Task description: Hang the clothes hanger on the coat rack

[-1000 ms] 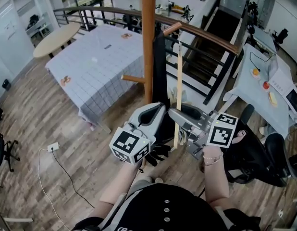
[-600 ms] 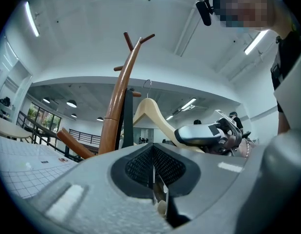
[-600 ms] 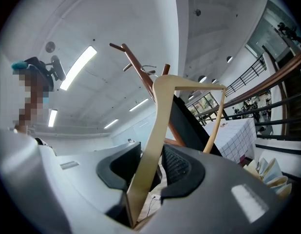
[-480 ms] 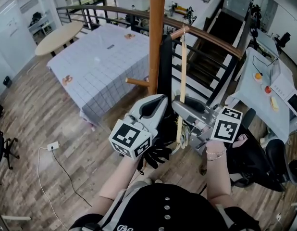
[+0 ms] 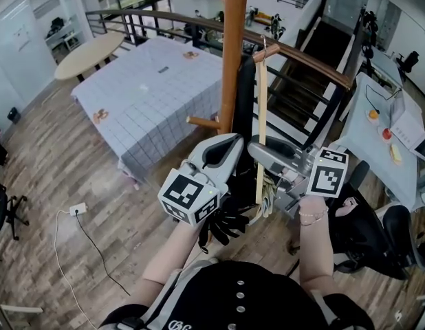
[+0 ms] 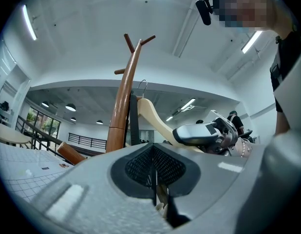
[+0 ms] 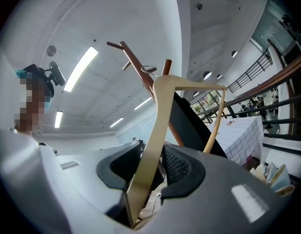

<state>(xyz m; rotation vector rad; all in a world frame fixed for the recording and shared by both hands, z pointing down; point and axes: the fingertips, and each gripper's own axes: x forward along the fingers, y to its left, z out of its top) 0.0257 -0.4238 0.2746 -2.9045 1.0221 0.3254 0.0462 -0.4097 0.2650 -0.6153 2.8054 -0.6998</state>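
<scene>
Right hand-held gripper (image 7: 153,165) is clamped on 1 arm of the hanger (image 7: 158,130), low down near that arm's end, and it carries the whole thing in the air. Left hand-held gripper (image 6: 154,172) sits just beside it, jaws pressed together. Something pale shows under them, but whether they pinch it I can't tell.

Up from the grip, the hanger stands on edge in the head view. It rises beside the rack (image 5: 233,60) and a black cloth (image 5: 244,105) that hangs down the pole. At the top, the hook (image 5: 266,44) is right by the tip of an upper peg (image 5: 249,56). From above they look to be touching, though the angle is poor and the hook may only be in front of it. The gripper views show the hook close to the pole with no peg clearly through it.

So here's my read: pickup done, carry done, hanger at the rack at peg height. Left to do: get the hook over the peg, let the weight settle, then open the right jaws and back both grippers away.
</scene>
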